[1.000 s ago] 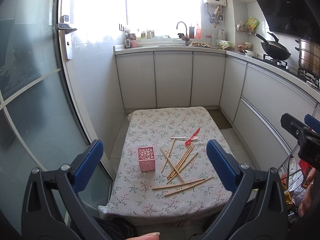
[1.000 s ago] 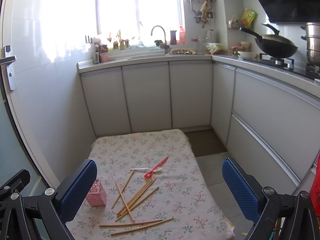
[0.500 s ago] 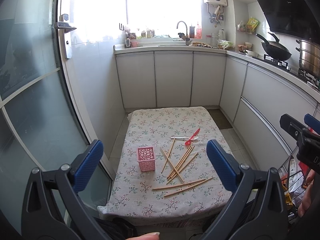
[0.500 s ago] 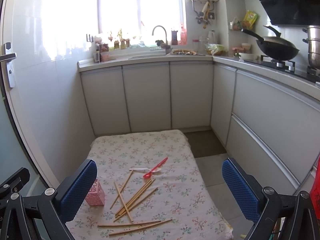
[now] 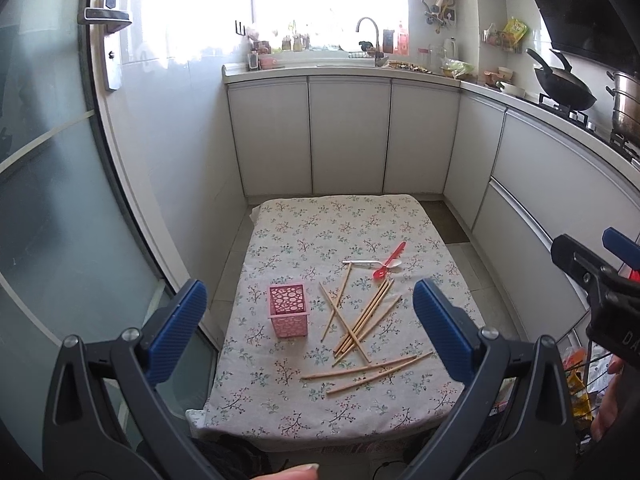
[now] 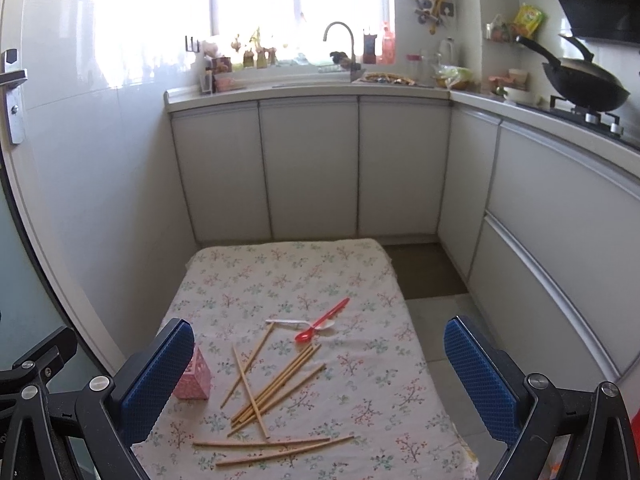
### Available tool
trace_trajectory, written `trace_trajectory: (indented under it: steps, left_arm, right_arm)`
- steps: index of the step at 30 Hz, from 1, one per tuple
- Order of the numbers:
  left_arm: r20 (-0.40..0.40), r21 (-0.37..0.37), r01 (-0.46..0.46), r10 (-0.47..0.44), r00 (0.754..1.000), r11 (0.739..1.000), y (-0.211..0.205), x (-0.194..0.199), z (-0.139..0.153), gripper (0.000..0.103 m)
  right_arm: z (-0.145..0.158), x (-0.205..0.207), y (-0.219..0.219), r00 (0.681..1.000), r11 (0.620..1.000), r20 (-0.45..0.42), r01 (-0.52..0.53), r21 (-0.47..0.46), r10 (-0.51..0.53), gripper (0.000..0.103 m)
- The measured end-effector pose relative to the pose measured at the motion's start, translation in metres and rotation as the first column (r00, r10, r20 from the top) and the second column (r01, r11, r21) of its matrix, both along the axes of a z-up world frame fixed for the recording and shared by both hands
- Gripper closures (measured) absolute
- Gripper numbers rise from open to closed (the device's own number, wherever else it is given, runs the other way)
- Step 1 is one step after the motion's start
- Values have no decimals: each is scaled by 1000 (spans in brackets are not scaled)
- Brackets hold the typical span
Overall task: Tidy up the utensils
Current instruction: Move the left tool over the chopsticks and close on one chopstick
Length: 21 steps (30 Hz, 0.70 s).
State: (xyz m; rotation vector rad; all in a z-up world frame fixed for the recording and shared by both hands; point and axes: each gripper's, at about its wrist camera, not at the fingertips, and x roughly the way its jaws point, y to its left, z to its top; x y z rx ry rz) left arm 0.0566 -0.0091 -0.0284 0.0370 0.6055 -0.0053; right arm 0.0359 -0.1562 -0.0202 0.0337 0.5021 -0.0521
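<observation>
A pink perforated holder stands upright and empty on the floral tablecloth; it also shows in the right wrist view, partly behind a finger. Several wooden chopsticks lie scattered to its right, also seen in the right wrist view. A red spoon crosses a white spoon beyond them; the red spoon and white spoon show in the right wrist view too. My left gripper is open and empty, held above the table's near edge. My right gripper is open and empty, to the right.
White kitchen cabinets run behind and along the right. A sink tap and a wok sit on the counter. A glass door with a handle stands at the left. Floor shows right of the table.
The right gripper's view has drifted slightly forward and up, so the table sits lower and nearer. The left gripper has hardly moved. Nothing on the table has moved.
</observation>
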Motion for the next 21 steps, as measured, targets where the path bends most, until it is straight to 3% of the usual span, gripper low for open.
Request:
trace_trajectory:
  steps: [21]
  left_arm:
    - [-196,1,-10,10,981,1000,-6,140,-75,1]
  right_arm:
    - [-76,155,-30,976,999,-217,34,-4,-34,0]
